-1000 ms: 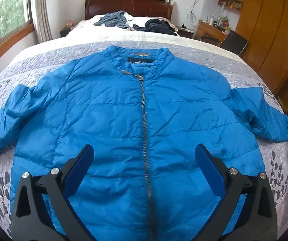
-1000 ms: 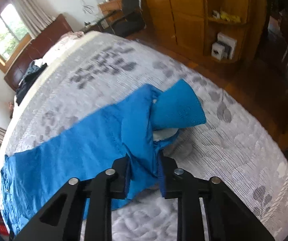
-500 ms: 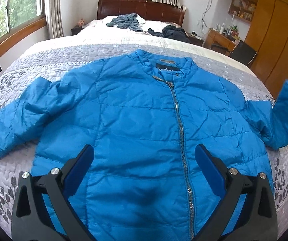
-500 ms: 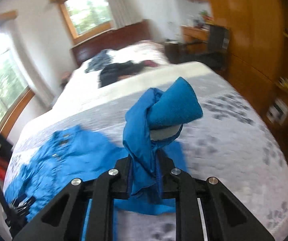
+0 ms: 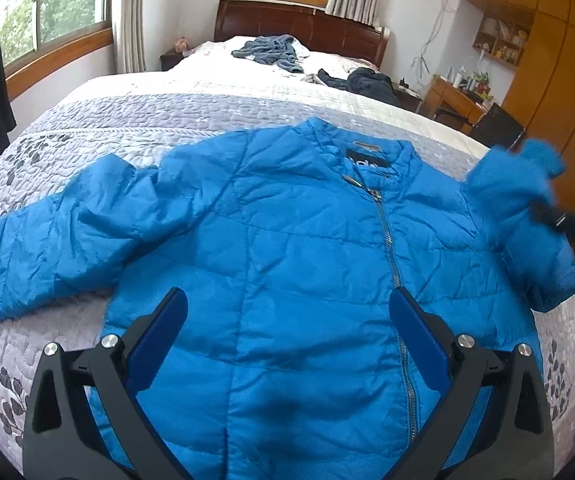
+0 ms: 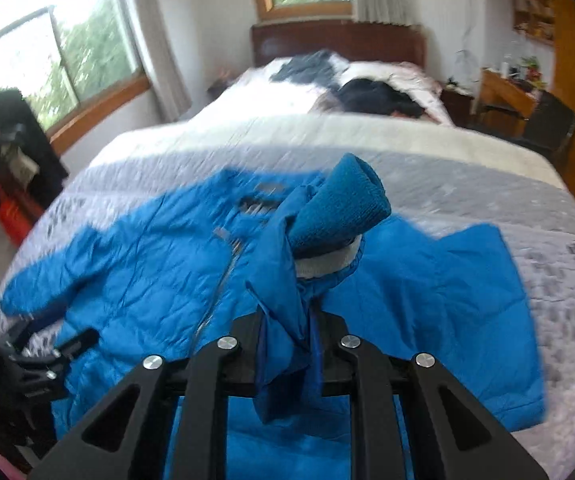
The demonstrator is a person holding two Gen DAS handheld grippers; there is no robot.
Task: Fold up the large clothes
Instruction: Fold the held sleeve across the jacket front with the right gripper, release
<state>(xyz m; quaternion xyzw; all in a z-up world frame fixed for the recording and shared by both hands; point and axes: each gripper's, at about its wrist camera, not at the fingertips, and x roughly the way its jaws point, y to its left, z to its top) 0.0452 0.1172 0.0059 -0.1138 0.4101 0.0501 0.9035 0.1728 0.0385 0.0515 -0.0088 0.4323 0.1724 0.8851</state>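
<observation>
Carrying the sleeve cuff (image 6: 339,208) pinched in your right gripper (image 6: 287,328) | jacket (image 5: 287,260) body lies lower left of it, zipper (image 5: 391,264) running top-to-bottom | left gripper (image 5: 287,336) spread, empty.

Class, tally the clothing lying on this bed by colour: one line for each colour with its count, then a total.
Bright blue: 1, the jacket spread on the grey quilt, one sleeve gripped in the right tongs
Grey-blue: 1, the crumpled garment near the headboard
Dark, near black: 1, the heaped garment beside it
Total: 3
</observation>
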